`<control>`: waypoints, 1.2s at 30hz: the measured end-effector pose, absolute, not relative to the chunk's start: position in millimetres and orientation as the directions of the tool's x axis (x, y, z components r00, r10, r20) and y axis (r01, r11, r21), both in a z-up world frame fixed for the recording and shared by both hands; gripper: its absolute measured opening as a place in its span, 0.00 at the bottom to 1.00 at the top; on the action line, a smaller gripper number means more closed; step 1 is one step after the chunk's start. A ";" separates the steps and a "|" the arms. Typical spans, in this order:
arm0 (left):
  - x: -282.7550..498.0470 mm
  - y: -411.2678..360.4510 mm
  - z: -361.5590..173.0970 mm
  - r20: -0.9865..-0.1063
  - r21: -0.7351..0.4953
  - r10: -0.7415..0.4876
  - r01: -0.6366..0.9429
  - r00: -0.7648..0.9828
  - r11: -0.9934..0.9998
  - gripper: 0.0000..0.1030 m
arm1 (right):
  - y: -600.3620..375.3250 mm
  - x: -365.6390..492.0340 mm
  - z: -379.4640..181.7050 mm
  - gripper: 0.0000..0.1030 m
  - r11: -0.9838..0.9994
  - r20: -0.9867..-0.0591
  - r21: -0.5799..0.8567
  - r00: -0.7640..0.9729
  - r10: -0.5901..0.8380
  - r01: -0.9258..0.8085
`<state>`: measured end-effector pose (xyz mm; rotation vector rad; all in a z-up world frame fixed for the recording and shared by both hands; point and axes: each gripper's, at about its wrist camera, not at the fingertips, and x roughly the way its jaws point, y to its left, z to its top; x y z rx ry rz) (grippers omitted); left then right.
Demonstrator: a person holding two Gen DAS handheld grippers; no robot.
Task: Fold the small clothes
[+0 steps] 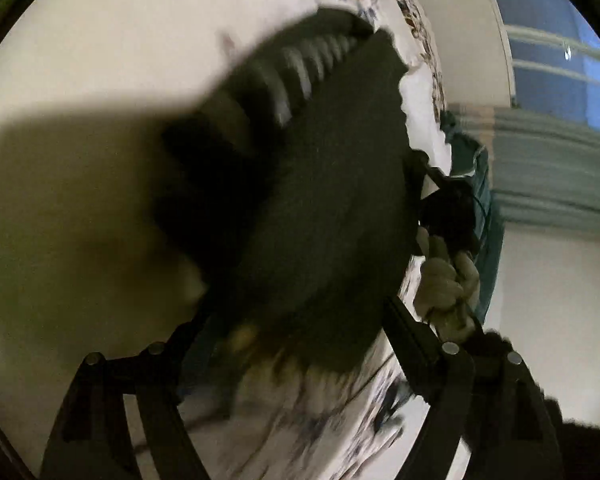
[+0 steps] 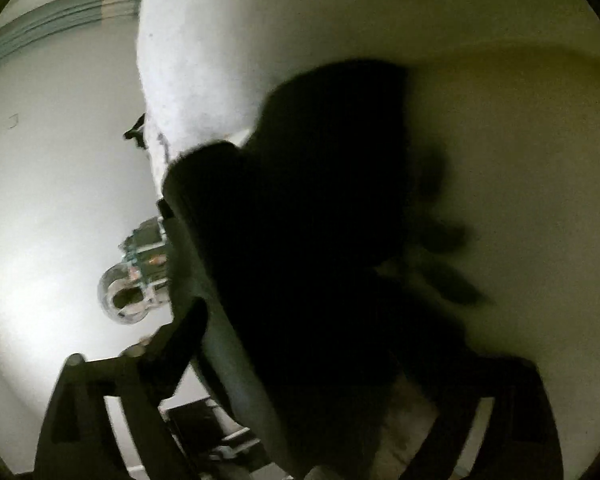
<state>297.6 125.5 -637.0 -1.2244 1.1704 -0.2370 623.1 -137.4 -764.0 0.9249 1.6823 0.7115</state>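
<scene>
A dark small garment (image 1: 320, 200) with a white-striped ribbed band fills the middle of the left wrist view, lifted off the white bed sheet (image 1: 100, 60) and blurred by motion. It runs down between the fingers of my left gripper (image 1: 296, 332), which is shut on it. In the right wrist view the same dark garment (image 2: 320, 240) hangs in front of the camera and runs down into my right gripper (image 2: 300, 380), which is shut on it. The other hand in a pale glove (image 1: 444, 280) shows at the right of the left wrist view.
A patterned bedspread (image 1: 420, 20) borders the white sheet. A window (image 1: 556, 60) and a grey-green curtain (image 1: 548, 168) are at the right. The other gripper's device (image 2: 140, 272) shows in the right wrist view against a white wall (image 2: 40, 200).
</scene>
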 end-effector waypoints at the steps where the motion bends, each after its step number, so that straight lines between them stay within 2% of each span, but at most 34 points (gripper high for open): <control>1: 305.1 121.1 -642.4 -0.574 -0.811 -0.675 -0.432 0.463 0.393 0.77 | -135.6 625.5 -764.7 0.94 0.520 -0.495 0.822 -0.159 0.854 0.232; 3: 318.2 119.5 -649.2 -0.587 -0.804 -0.604 -0.480 0.540 0.352 0.77 | -131.9 627.3 -764.1 0.93 0.526 -0.505 0.822 -0.146 0.851 0.220; 4: 319.8 121.0 -647.0 -0.589 -0.804 -0.570 -0.491 0.573 0.336 0.75 | -129.2 626.7 -761.6 0.86 0.537 -0.517 0.821 -0.144 0.844 0.196; 5: 322.7 121.4 -643.0 -0.604 -0.794 -0.543 -0.502 0.584 0.343 0.66 | -125.7 624.5 -759.2 0.56 0.559 -0.540 0.812 -0.144 0.829 0.170; 6: 325.5 121.9 -636.4 -0.626 -0.778 -0.523 -0.503 0.578 0.376 0.42 | -121.7 621.6 -760.6 0.34 0.580 -0.560 0.798 -0.154 0.814 0.166; 7: 328.0 122.8 -629.0 -0.636 -0.771 -0.520 -0.491 0.570 0.406 0.38 | -123.3 616.1 -759.1 0.25 0.582 -0.567 0.794 -0.132 0.813 0.172; 8: 329.1 124.4 -623.1 -0.637 -0.771 -0.524 -0.479 0.566 0.420 0.36 | -125.7 613.8 -756.3 0.21 0.581 -0.571 0.795 -0.108 0.814 0.173; 13: 347.6 133.4 -584.5 -0.663 -0.747 -0.551 -0.399 0.507 0.531 0.29 | -167.3 559.7 -716.7 0.18 0.511 -0.550 0.817 0.097 0.829 0.265; 17: 376.6 127.8 -551.7 -0.628 -0.774 -0.631 -0.280 0.455 0.568 0.26 | -232.6 464.7 -672.9 0.17 0.450 -0.562 0.813 0.291 0.774 0.370; 19: 392.3 109.8 -539.4 -0.599 -0.796 -0.700 -0.194 0.389 0.573 0.26 | -262.5 408.8 -653.6 0.17 0.427 -0.582 0.798 0.364 0.727 0.425; 22: 397.3 57.6 -543.7 -0.588 -0.806 -0.786 -0.056 0.190 0.590 0.27 | -296.0 313.7 -632.7 0.17 0.398 -0.640 0.749 0.424 0.641 0.529; 24: 392.8 16.9 -566.9 -0.638 -0.770 -0.770 0.004 0.016 0.638 0.31 | -304.2 260.1 -638.1 0.18 0.404 -0.694 0.696 0.411 0.591 0.594; 25: 385.4 1.4 -580.1 -0.663 -0.748 -0.747 0.020 -0.054 0.663 0.38 | -297.9 244.4 -648.4 0.21 0.409 -0.718 0.663 0.380 0.582 0.627; 26: 375.3 -16.1 -598.2 -0.712 -0.699 -0.690 0.038 -0.133 0.714 0.51 | -296.6 228.6 -661.2 0.25 0.404 -0.740 0.623 0.338 0.581 0.670; 27: 366.3 -24.8 -608.5 -0.739 -0.667 -0.652 0.048 -0.172 0.744 0.57 | -299.3 209.5 -681.5 0.27 0.378 -0.746 0.581 0.286 0.601 0.721; 28: 355.9 -29.9 -614.4 -0.759 -0.643 -0.625 0.060 -0.184 0.763 0.58 | -299.4 199.0 -694.2 0.39 0.371 -0.747 0.550 0.242 0.619 0.748; 32: 338.9 -11.3 -591.7 -0.746 -0.664 -0.662 0.000 -0.069 0.748 0.61 | -305.6 174.2 -703.3 0.53 0.385 -0.733 0.522 0.170 0.659 0.761; 36: 313.4 22.8 -561.2 -0.811 -0.583 -0.580 -0.028 0.079 0.812 0.63 | -317.2 167.3 -673.9 0.54 0.512 -0.755 0.486 0.046 0.654 0.708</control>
